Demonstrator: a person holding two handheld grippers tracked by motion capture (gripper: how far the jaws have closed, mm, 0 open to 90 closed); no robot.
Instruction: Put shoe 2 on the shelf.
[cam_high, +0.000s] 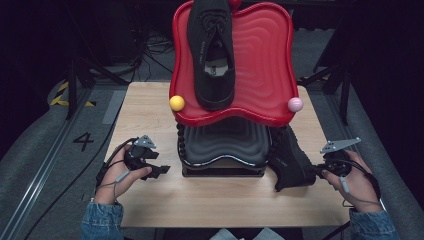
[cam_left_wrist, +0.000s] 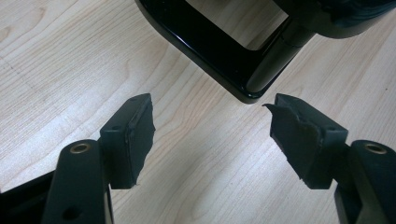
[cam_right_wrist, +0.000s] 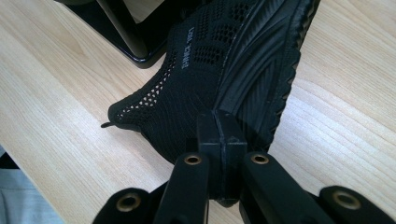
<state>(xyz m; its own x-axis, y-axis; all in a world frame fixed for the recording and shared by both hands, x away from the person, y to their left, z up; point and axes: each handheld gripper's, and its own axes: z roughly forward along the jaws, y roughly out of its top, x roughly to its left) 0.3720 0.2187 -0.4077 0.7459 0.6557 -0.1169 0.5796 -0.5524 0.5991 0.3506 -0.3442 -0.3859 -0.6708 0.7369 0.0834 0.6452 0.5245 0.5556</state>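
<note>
A black knit shoe (cam_high: 212, 50) lies on the red top tray (cam_high: 260, 55) of a two-tier rack. A second black shoe (cam_high: 290, 160) (cam_right_wrist: 219, 70) lies tipped on its side on the table, right of the rack, with its sole turned right. My right gripper (cam_high: 316, 171) (cam_right_wrist: 222, 130) is at its heel, jaws pressed together on the heel edge. My left gripper (cam_high: 162, 170) (cam_left_wrist: 212, 135) stands open just above the wood, close to the rack's black base frame (cam_left_wrist: 205, 46), with nothing between its pads.
Under the red tray sits a black ribbed tray (cam_high: 225, 142). A yellow ball (cam_high: 176, 103) and a pink ball (cam_high: 295, 104) cap the red tray's front corners. The wooden table (cam_high: 200, 200) has bare room in front of the rack. Cables and stands lie on the floor behind.
</note>
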